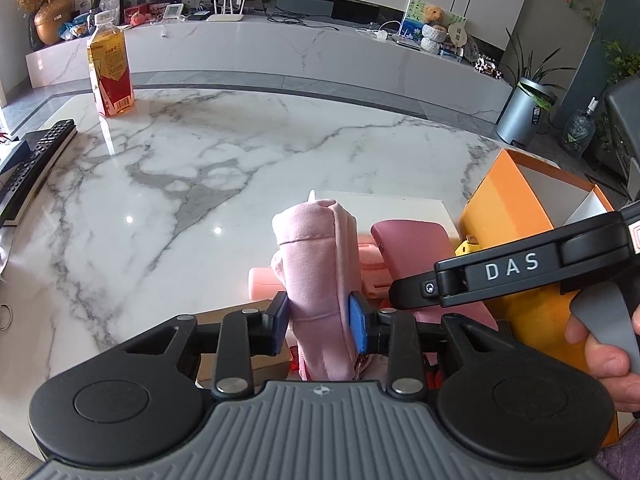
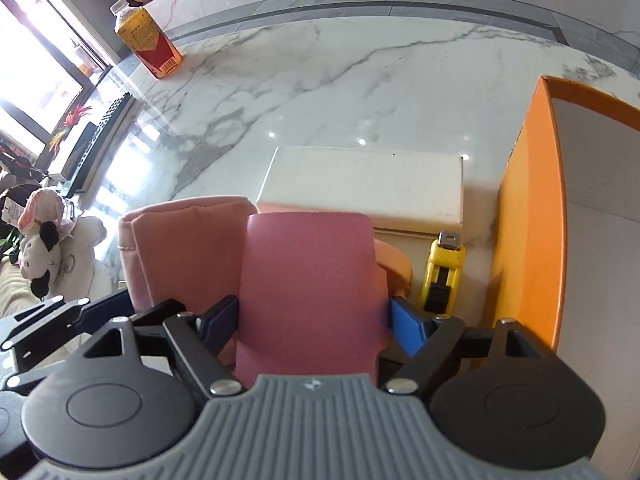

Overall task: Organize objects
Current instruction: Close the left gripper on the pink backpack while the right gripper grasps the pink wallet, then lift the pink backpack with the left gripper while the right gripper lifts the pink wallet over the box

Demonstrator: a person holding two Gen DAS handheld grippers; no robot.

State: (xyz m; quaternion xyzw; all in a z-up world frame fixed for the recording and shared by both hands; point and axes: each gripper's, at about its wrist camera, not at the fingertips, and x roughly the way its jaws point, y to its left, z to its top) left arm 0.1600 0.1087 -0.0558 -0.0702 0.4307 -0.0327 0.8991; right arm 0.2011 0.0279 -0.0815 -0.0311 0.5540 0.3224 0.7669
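White marble counter (image 1: 200, 168): left gripper (image 1: 320, 316) jaws clamp soft pink fabric pouch (image 1: 316, 264); right gripper (image 2: 314, 320) jaws clamp pink leatherette case (image 2: 312, 280). Next, judged: load open orange cardboard box (image 2: 532, 216) at 3 o'clock.

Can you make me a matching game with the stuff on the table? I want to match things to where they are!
Things:
1. soft pink pouch
2. pink leather case
3. yellow box cutter
4. drink bottle

Places:
A. standing at the far left of the marble table
B. pinched in the left gripper
C. lying beside the orange box
D. pinched in the right gripper

Pairs: 1-B, 2-D, 3-C, 4-A
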